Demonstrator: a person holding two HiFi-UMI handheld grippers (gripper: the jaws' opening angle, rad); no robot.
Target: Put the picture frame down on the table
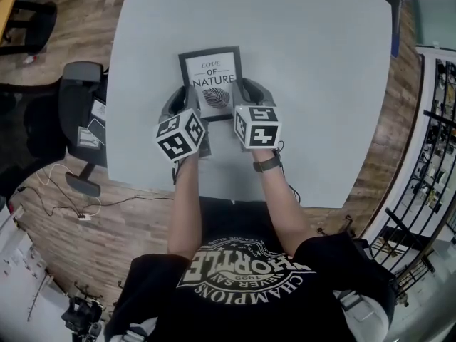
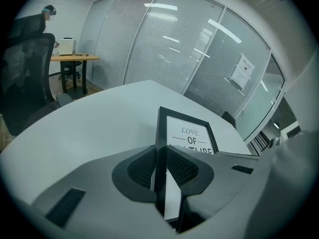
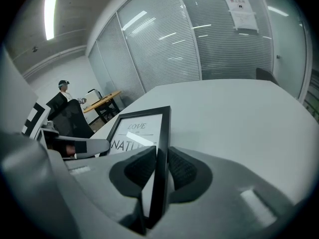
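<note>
A black picture frame (image 1: 209, 73) with a white "LOVE OF NATURE" print is held over the white table (image 1: 320, 84), face up and tilted toward me. My left gripper (image 1: 187, 105) is shut on the frame's left edge, whose black bar (image 2: 160, 153) runs between its pads. My right gripper (image 1: 244, 100) is shut on the frame's right edge (image 3: 162, 153) in the same way. The print (image 2: 192, 136) shows beyond the left jaws, and the print (image 3: 137, 131) also shows beyond the right jaws. Whether the frame's far edge touches the table is not clear.
A dark office chair (image 1: 78, 105) stands off the table's left edge, with cables on the wood floor (image 1: 78, 205). Glass walls with blinds (image 2: 169, 44) close the room. A wooden desk (image 2: 75, 59) stands at the back left.
</note>
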